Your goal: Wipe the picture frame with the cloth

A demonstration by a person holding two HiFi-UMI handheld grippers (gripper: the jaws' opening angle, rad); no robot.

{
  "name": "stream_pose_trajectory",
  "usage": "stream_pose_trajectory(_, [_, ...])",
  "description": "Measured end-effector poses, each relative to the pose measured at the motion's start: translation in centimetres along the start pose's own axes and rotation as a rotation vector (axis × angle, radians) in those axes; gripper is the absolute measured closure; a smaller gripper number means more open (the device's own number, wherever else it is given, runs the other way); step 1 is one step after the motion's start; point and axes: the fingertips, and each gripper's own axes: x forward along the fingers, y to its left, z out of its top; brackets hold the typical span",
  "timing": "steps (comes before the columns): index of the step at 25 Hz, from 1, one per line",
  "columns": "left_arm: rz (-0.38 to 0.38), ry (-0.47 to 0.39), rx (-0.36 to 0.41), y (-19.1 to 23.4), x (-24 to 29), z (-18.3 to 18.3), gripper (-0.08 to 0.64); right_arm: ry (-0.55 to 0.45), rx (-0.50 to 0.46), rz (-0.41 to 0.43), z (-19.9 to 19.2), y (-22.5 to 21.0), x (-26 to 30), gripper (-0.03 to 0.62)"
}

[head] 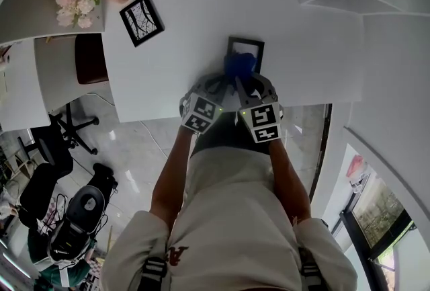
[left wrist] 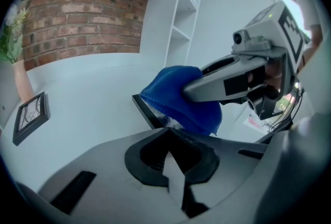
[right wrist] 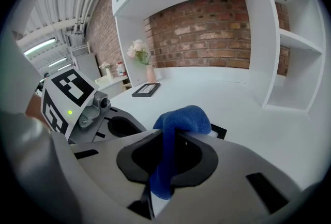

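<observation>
Pinching the soft, light cloth [right wrist: 182,117], the right gripper [right wrist: 165,135] holds it over the rigid, breakable picture frame [head: 245,42] on the desk [head: 201,7]. The left gripper [left wrist: 173,137], jaws together, could steady its rim.

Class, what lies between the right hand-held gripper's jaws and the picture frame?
The blue cloth, pinched in the right hand-held gripper, sits over the picture frame, as the right gripper view shows.

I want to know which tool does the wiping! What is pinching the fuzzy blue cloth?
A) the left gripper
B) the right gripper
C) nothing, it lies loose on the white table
B: the right gripper view shows the fuzzy blue cloth clamped between the jaws of the right gripper, bunched over the black rectangular picture frame.
</observation>
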Motion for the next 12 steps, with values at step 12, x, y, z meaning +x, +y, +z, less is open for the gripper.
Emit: stream_pose_trajectory(12, [0.012,0.005,-0.021,-0.1,-0.1,0.3,0.558,0.063,-0.018,0.014,-2.5,0.5,2.6,0.555])
